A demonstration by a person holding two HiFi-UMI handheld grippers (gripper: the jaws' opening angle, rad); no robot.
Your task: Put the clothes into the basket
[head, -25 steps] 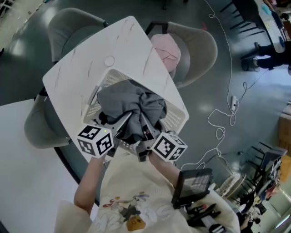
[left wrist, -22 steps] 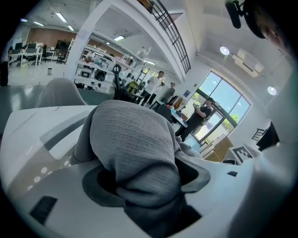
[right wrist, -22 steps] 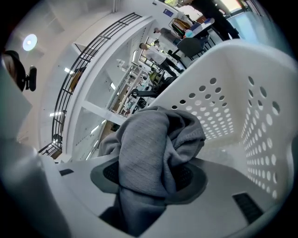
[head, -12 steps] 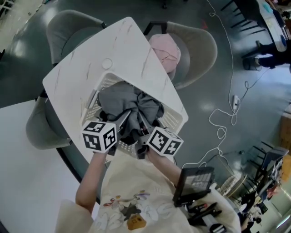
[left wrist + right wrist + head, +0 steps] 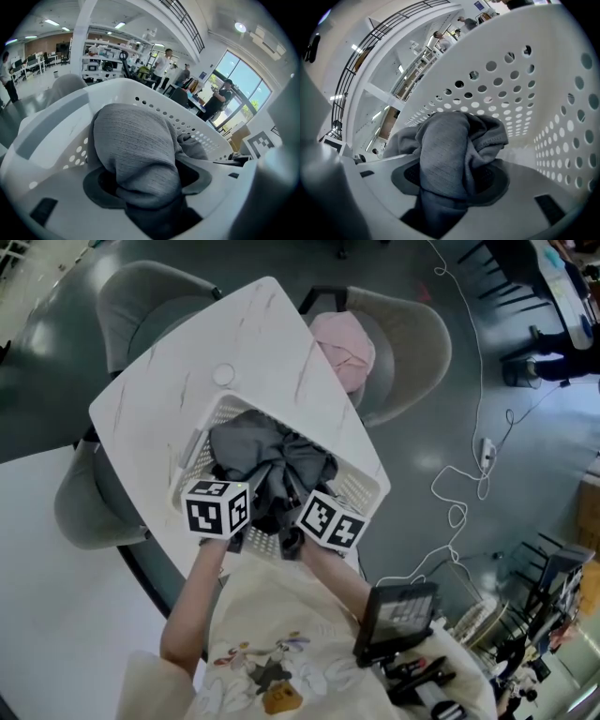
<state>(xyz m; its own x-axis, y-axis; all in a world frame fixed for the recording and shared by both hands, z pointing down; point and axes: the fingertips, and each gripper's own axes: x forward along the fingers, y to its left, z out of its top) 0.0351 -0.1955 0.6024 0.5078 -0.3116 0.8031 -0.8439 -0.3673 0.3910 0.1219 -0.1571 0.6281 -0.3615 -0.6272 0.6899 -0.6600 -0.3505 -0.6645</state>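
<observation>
A white perforated basket (image 5: 364, 486) stands on the white marble table (image 5: 244, 334). A grey garment (image 5: 272, 451) lies bunched inside it. Both grippers reach into the near end of the basket. My left gripper (image 5: 255, 486) is shut on a thick fold of the grey garment (image 5: 136, 150), which bulges between its jaws. Close beside it, my right gripper (image 5: 292, 488) is shut on another fold of the grey garment (image 5: 450, 145), with the basket's holed wall (image 5: 511, 93) just behind. A pink garment (image 5: 342, 348) lies on a grey chair beyond the table.
Grey chairs (image 5: 408, 334) stand round the table. A small round disc (image 5: 223, 376) sits on the tabletop behind the basket. White cables (image 5: 459, 484) trail over the floor at right. A dark device (image 5: 398, 615) hangs near the person's body. People stand far off in the room.
Both grippers have drawn back toward the person and closer together. The grey garment has sunk lower into the basket. The grips look unchanged.
</observation>
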